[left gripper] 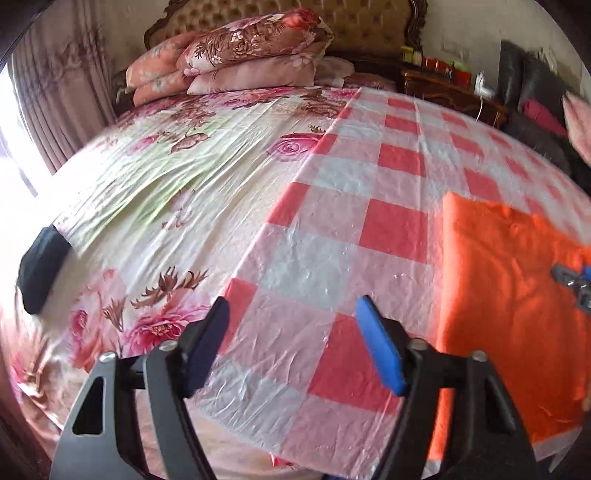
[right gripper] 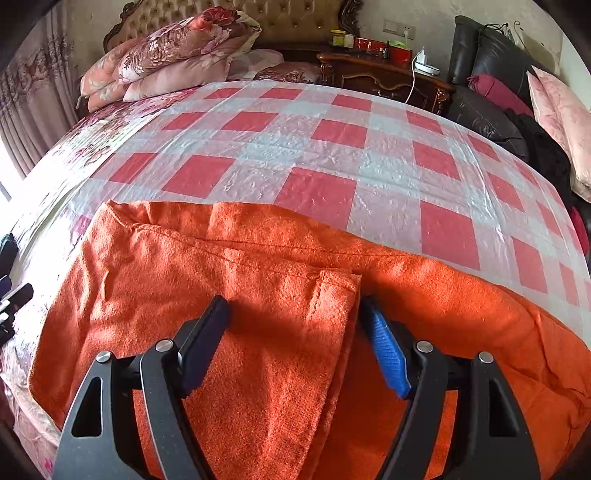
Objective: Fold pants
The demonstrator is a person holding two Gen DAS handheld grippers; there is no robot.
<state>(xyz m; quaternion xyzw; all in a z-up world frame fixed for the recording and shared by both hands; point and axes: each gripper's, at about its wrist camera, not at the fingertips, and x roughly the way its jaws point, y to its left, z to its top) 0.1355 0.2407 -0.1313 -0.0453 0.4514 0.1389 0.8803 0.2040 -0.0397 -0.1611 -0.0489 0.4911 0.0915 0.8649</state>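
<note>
One bed [right gripper: 258, 155] fills both views, its far end at a tufted headboard [right gripper: 295, 18]. Over its right part lies a red-and-white checked plastic sheet [right gripper: 369, 173]; the left part shows a floral bedspread [left gripper: 166, 177]. Stacked floral quilts [right gripper: 177, 55] sit at the far left of the bed, and a carved wooden nightstand [right gripper: 376, 74] stands to the right of the headboard, with dark leather cushions [right gripper: 484, 74] further right.

The orange pants [right gripper: 258, 295] lie on the near part of the checked sheet, partly folded, with a folded flap whose edge runs down between the right tool's fingers. In the left wrist view they lie at the right, well apart from the left tool.

The right tool [right gripper: 293, 306] hangs over the pants with its jaws partly apart, straddling the folded flap; the pads do not visibly press the cloth. The left tool [left gripper: 291, 306] hovers over bare checked sheet to the left of the pants, jaws partly apart and nothing between them.

A small dark object [left gripper: 40, 269] lies at the left edge of the bed.
</note>
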